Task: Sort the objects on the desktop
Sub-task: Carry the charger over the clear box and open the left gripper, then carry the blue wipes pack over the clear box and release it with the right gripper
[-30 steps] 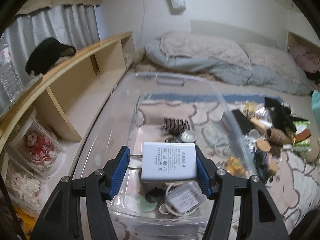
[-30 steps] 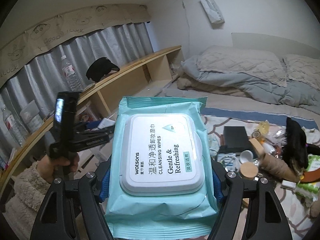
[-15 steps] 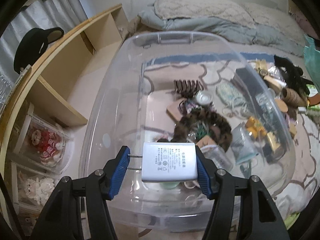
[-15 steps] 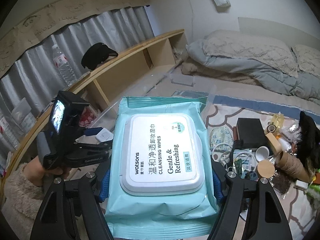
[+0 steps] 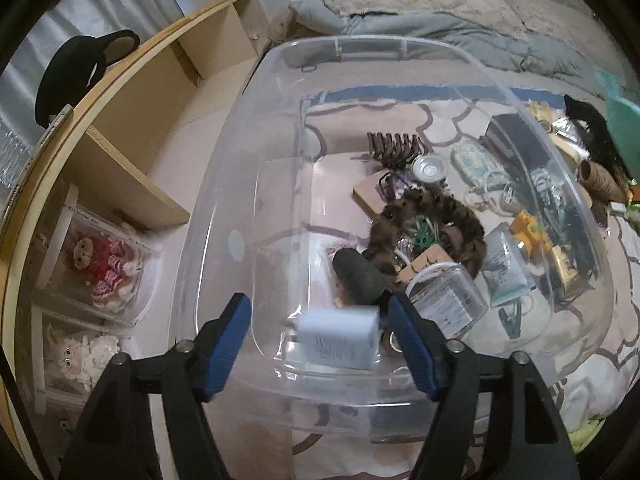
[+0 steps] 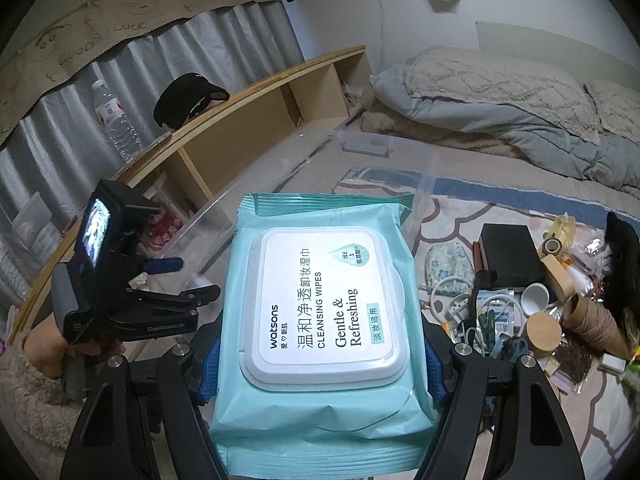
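In the left wrist view my left gripper (image 5: 320, 344) points down into a clear plastic bin (image 5: 224, 208). Its jaws are opening. A white charger (image 5: 340, 338) sits blurred between the blue pads, with a gap at the left pad, so it is loose. The bin holds a furry brown band (image 5: 432, 208), a hair claw (image 5: 394, 146) and several small items. My right gripper (image 6: 320, 356) is shut on a teal pack of cleansing wipes (image 6: 324, 300), held beside the bin (image 6: 364, 144). There the left gripper (image 6: 184, 280) shows at the left, in a person's hand.
A curved wooden shelf (image 5: 132, 152) runs along the left, with a black cap (image 6: 188, 98) and a water bottle (image 6: 116, 120) on top. Boxed dolls (image 5: 104, 264) stand below it. Loose clutter (image 6: 540, 300) covers the patterned rug on the right. Bedding (image 6: 500, 96) lies behind.
The left gripper tipped further down over the bin, its jaws widened and the charger came free of the pads. The right gripper still holds the wipes and drifted slightly nearer the bin.
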Demonstrator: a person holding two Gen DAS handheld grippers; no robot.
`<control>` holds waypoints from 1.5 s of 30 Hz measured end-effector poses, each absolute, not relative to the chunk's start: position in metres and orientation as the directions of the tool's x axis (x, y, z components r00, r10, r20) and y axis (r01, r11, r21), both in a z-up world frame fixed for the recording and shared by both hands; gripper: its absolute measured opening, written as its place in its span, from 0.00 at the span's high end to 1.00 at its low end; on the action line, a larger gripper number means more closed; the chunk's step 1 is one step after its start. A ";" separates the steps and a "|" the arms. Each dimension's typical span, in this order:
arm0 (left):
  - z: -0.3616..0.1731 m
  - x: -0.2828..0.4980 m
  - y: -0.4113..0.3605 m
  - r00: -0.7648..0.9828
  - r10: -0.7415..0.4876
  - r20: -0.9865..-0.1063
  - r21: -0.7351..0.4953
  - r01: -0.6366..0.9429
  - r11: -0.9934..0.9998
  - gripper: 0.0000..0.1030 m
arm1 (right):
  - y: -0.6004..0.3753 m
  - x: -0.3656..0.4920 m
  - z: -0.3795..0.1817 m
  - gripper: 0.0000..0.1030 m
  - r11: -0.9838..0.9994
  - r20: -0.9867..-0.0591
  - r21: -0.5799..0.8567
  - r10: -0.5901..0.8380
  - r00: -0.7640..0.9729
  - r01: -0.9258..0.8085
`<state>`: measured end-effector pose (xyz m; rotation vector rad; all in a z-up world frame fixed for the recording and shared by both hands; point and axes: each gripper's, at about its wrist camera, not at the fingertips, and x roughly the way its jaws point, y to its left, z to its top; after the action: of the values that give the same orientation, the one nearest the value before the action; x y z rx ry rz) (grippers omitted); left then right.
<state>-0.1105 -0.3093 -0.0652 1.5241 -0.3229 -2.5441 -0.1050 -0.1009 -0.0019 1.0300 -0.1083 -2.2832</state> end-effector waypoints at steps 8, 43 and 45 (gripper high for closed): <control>-0.053 -0.100 -0.305 -0.516 -0.237 -0.823 0.248 0.050 -0.967 0.26 | -0.101 -0.106 -0.004 0.26 -0.809 -0.657 0.312 -0.562 -0.503 0.498; -0.039 0.022 -0.314 -0.813 -0.144 -0.564 -0.018 0.186 -0.982 0.26 | -0.227 -0.190 -0.053 0.26 -0.869 -0.842 0.135 -0.353 -0.407 0.475; -0.040 0.023 -0.315 -0.815 -0.137 -0.563 -0.027 0.184 -0.983 0.26 | -0.230 -0.195 -0.058 0.26 -0.878 -0.856 0.110 -0.322 -0.404 0.466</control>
<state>0.0229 -0.3152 -0.0403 0.8719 0.1192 -2.8396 -0.1948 -0.2300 -0.0582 1.3502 0.2018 -2.2887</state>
